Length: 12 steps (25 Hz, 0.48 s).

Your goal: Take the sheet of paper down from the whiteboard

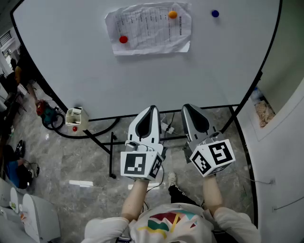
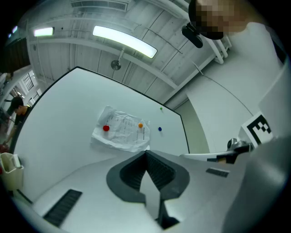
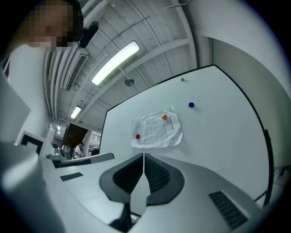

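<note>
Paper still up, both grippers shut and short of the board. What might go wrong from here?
1. The sheet of paper is pinned by a red magnet and an orange magnet; pulling it without lifting them may tear it.
2. A freed magnet could slip off the whiteboard and drop to the floor.
3. The crumpled sheet lies close to the board, so the jaws may get little to pinch.

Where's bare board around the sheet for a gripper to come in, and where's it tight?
Bare whiteboard lies below the sheet of paper, and left of it. Tightest at its top right: orange magnet on that corner, blue magnet further right. Red magnet pins the left side.
</note>
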Each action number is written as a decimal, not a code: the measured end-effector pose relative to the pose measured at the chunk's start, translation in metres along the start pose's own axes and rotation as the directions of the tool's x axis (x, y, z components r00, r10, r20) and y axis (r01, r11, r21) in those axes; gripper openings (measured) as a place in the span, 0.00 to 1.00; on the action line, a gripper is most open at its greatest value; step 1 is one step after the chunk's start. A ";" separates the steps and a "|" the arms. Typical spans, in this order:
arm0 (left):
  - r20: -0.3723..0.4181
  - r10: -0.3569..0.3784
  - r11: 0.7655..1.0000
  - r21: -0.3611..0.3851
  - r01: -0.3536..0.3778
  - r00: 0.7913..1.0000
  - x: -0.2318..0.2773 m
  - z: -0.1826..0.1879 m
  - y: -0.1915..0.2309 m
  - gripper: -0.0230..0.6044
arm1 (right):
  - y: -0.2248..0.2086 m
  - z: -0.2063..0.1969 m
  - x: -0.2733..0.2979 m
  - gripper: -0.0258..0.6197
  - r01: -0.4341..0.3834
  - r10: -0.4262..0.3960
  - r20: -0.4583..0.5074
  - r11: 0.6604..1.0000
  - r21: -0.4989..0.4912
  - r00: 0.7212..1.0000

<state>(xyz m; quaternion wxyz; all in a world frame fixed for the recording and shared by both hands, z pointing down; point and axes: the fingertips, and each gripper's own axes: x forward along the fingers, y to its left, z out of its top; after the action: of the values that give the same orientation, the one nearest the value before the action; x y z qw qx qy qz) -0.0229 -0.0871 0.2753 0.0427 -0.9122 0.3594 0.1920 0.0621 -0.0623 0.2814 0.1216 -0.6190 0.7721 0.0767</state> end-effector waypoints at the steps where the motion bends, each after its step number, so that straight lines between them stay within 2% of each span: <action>1: -0.009 0.005 1.000 0.003 -0.005 1.000 0.016 -0.007 0.006 0.10 | -0.013 -0.005 0.013 0.06 0.010 -0.010 -0.010 1.000 -0.012 1.000; 7: -0.012 0.036 0.999 0.010 -0.036 0.999 0.108 -0.034 0.042 0.10 | -0.078 -0.025 0.089 0.07 -0.008 0.007 -0.046 0.999 -0.034 0.999; 12: -0.015 0.062 0.998 0.028 -0.062 0.998 0.148 -0.052 0.068 0.10 | -0.104 -0.044 0.134 0.07 -0.021 0.016 -0.080 0.998 -0.066 0.997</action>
<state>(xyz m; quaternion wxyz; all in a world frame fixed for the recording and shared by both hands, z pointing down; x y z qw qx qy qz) 0.0465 -0.2429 0.2707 0.0464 -0.9014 0.3905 0.1811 0.1318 -0.2226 0.2888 0.0693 -0.6181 0.7791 0.0788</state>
